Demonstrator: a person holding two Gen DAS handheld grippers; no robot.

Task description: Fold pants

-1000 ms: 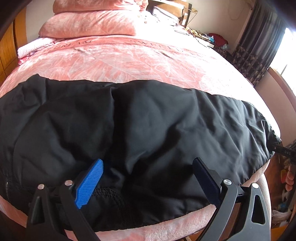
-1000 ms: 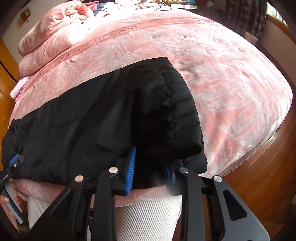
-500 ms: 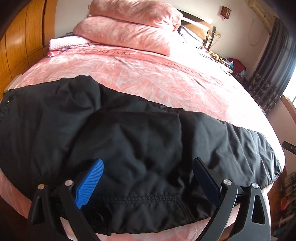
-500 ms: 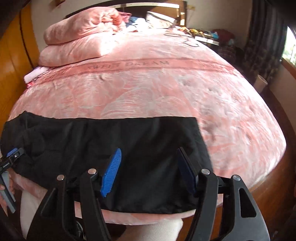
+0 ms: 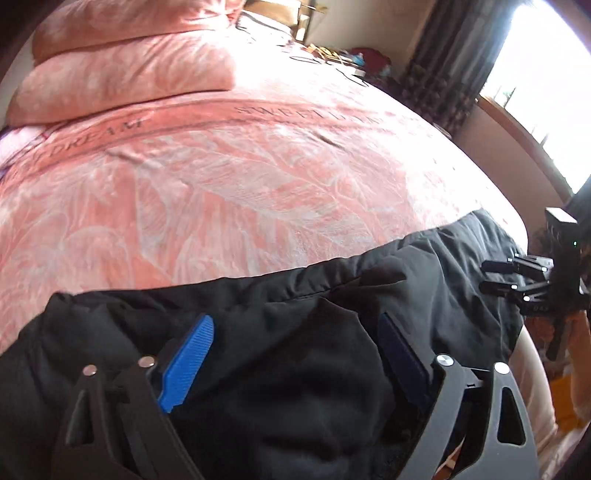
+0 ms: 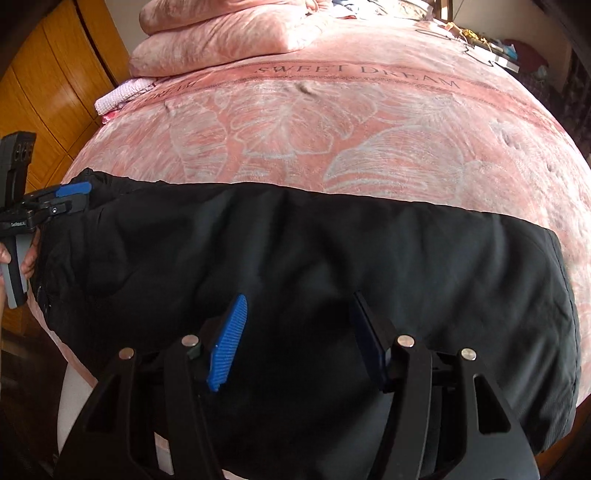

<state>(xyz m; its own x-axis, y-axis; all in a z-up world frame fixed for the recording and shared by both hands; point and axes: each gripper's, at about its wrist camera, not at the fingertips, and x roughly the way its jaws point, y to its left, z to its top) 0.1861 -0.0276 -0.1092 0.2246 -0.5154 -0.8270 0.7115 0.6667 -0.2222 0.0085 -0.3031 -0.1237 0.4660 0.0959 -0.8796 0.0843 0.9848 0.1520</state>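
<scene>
Black pants [image 6: 332,258] lie folded lengthwise along the near edge of the pink bed; they also show in the left wrist view [image 5: 314,332]. My left gripper [image 5: 295,332] is open and hovers over the pants' left end, holding nothing. My right gripper [image 6: 299,314] is open over the pants' middle-right part, empty. The left gripper shows at the left edge of the right wrist view [image 6: 70,199], and the right gripper at the right edge of the left wrist view [image 5: 502,275].
The pink blanket [image 6: 332,122] covers the bed beyond the pants. Pink pillows [image 6: 221,33] are stacked at the head. A wooden wardrobe [image 6: 48,92] stands left. Curtains and a window [image 5: 535,74] are at the right, with clutter on a bedside surface [image 6: 495,51].
My right gripper let go of the pants' leg end and opened a second ago; both grippers stay open and have shifted over the flattened pants.
</scene>
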